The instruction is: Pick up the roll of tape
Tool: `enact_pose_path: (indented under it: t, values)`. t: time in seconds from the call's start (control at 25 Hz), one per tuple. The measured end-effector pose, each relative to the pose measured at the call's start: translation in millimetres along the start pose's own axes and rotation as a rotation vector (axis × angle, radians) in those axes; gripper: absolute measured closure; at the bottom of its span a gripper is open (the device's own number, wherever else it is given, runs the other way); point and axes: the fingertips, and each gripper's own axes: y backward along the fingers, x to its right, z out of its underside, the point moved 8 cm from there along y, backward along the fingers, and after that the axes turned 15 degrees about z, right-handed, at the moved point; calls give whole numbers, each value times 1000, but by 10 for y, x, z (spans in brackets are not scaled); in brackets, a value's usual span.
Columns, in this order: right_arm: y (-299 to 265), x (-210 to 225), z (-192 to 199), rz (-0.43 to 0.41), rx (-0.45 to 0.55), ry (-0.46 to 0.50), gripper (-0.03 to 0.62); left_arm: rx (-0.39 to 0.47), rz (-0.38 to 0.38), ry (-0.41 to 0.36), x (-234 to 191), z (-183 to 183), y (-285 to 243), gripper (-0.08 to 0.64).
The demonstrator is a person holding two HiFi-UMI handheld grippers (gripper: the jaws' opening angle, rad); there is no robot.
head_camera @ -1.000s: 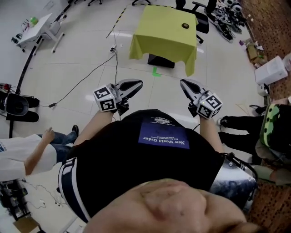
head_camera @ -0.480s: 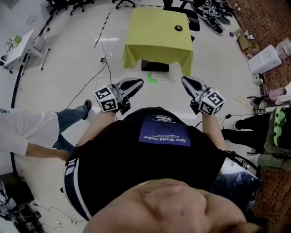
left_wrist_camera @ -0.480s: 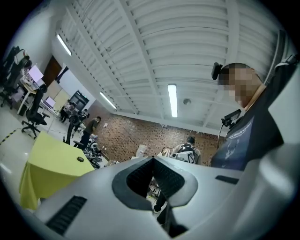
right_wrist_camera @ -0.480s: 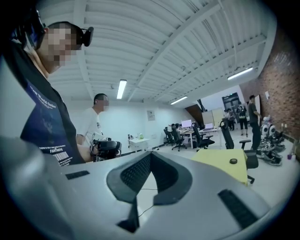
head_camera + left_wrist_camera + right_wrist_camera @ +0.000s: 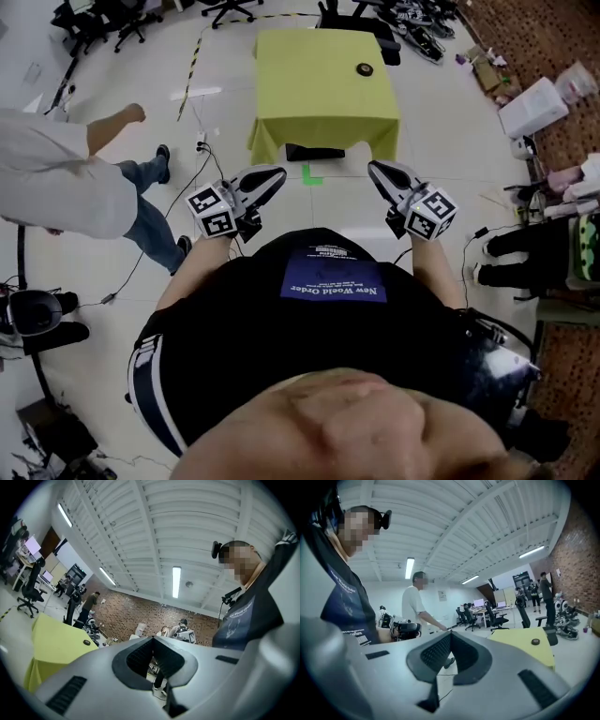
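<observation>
Since it sits far off, tape looks tiny.

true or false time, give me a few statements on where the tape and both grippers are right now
1. The roll of tape lies on the yellow-green table. True.
2. The left gripper holds the tape. False: its jaws are shut on nothing, and the tape sits on the table ahead.
3. The right gripper has its jaws wide open. False: they are together and empty.
4. A person in a white top stands at the left of the head view. True.
</observation>
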Motion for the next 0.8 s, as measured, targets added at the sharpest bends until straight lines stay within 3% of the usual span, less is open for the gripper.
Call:
enact_pose_path:
  t: [0.28, 0.8]
  values:
    - [-298, 747, 29, -19, -3, -22, 606, -10, -34, 25, -573, 52, -371, 554]
    - [-978, 2689, -518, -214, 29, 49, 606, 50, -190, -61, -1610, -297, -1739, 554]
